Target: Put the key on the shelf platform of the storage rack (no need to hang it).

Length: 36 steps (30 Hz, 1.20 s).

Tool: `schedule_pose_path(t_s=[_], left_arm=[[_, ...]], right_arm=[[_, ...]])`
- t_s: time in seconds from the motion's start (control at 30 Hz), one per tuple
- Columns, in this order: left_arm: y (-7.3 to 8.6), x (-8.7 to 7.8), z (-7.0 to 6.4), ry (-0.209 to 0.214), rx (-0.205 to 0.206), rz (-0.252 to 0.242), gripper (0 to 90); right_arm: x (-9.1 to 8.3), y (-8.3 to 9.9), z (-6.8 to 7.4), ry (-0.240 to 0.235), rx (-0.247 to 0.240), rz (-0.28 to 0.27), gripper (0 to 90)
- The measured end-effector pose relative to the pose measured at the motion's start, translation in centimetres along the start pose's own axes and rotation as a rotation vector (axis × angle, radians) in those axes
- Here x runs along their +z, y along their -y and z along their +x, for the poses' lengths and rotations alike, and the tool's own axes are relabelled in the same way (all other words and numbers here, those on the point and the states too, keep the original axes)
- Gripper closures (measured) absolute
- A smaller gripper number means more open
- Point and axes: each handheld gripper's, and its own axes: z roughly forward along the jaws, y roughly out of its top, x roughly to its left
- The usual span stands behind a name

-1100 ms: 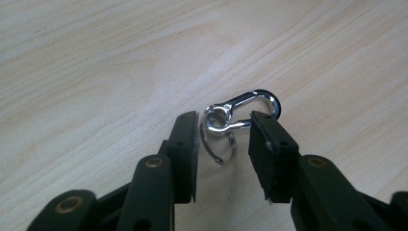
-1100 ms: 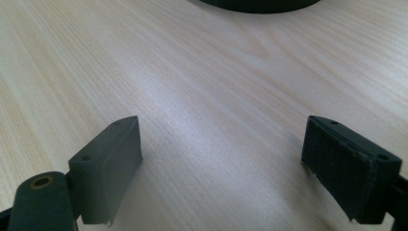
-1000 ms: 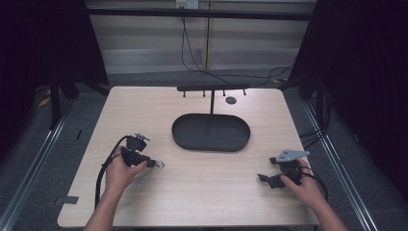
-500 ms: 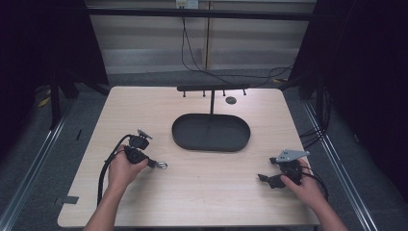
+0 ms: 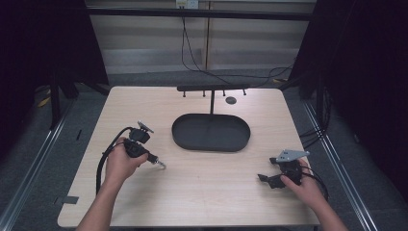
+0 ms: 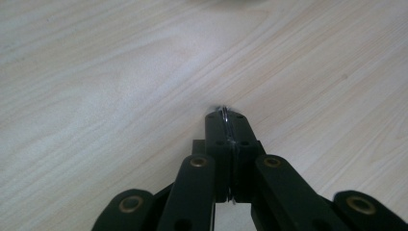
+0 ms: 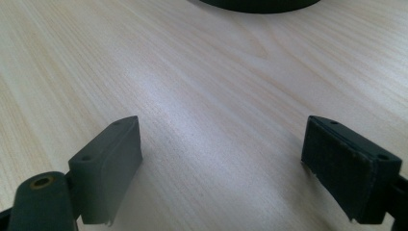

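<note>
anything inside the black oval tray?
The black oval tray looks bare inside in the high view; a thin post rises from its far edge up to a bar with pegs. The dark floor could hide something small and flat.

Thin silver metal ring (image 6: 224,114), clamped edge-on between the closed jaws of the left gripper (image 5: 153,160), its rim peeking past the tips, just above the pale wooden table (image 5: 207,192), at eight o'clock from the black oval tray (image 5: 211,133)

thin metal ring (image 6: 225,115) mostly hidden between jaws
</note>
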Motion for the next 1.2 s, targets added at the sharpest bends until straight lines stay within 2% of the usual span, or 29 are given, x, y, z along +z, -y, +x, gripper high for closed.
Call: schedule_pose_path(t_s=[0.13,0.37,0.8,1.2], left_arm=[[-0.4,-0.7,-0.3,-0.004,0.016,-0.005,89.2],[-1.2,-1.5,-0.8,0.03,0.047,-0.017,89.2],[-2.9,-2.1,-1.6,0.022,0.082,-0.034,89.1],[-4.8,-2.3,-3.0,0.008,0.117,-0.029,89.1]], right_arm=[[0.0,0.0,0.0,0.0,-0.001,-0.001,13.4],[0.0,0.0,0.0,0.0,0.0,0.0,13.5],[0.0,0.0,0.0,0.0,-0.001,-0.001,13.5],[0.0,0.0,0.0,0.001,0.0,0.0,13.4]])
